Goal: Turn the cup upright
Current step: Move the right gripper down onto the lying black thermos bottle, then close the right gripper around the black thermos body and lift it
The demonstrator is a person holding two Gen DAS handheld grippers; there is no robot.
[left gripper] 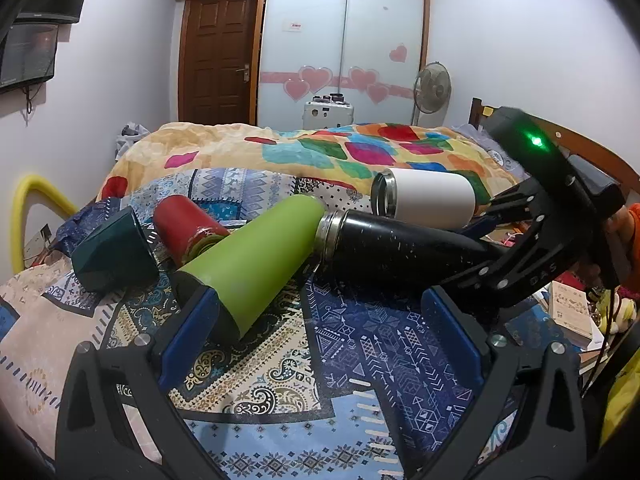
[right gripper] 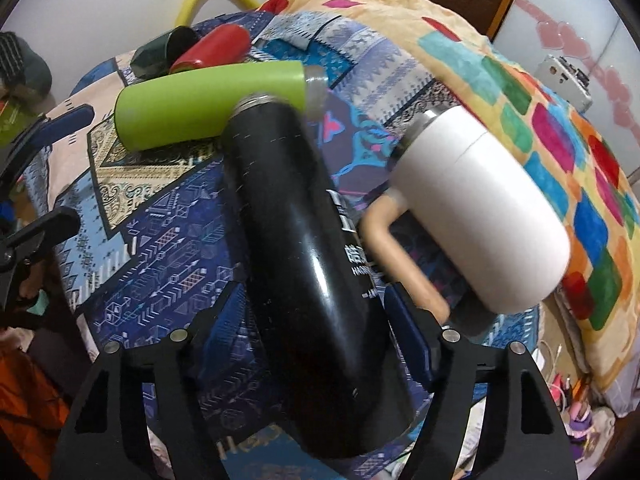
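Several cups lie on their sides on a patterned bedspread. My right gripper (right gripper: pixel 316 316) is shut on the base end of a long black flask (right gripper: pixel 304 232), which also shows in the left wrist view (left gripper: pixel 400 252), its steel mouth pointing at the green cup (left gripper: pixel 256 256). A white mug (left gripper: pixel 428 198) with a tan handle (right gripper: pixel 396 248) lies beside the flask. A red cup (left gripper: pixel 180 224) and a dark green cup (left gripper: pixel 112 252) lie further left. My left gripper (left gripper: pixel 320 324) is open and empty, its left finger (left gripper: pixel 188 332) against the green cup's base.
A bright quilt (left gripper: pixel 320 148) is bunched behind the cups. A yellow hoop (left gripper: pixel 28 208) stands at the bed's left edge. Books and clutter (left gripper: pixel 568 312) lie off the bed's right side. A fan (left gripper: pixel 432 88) and a wardrobe stand behind.
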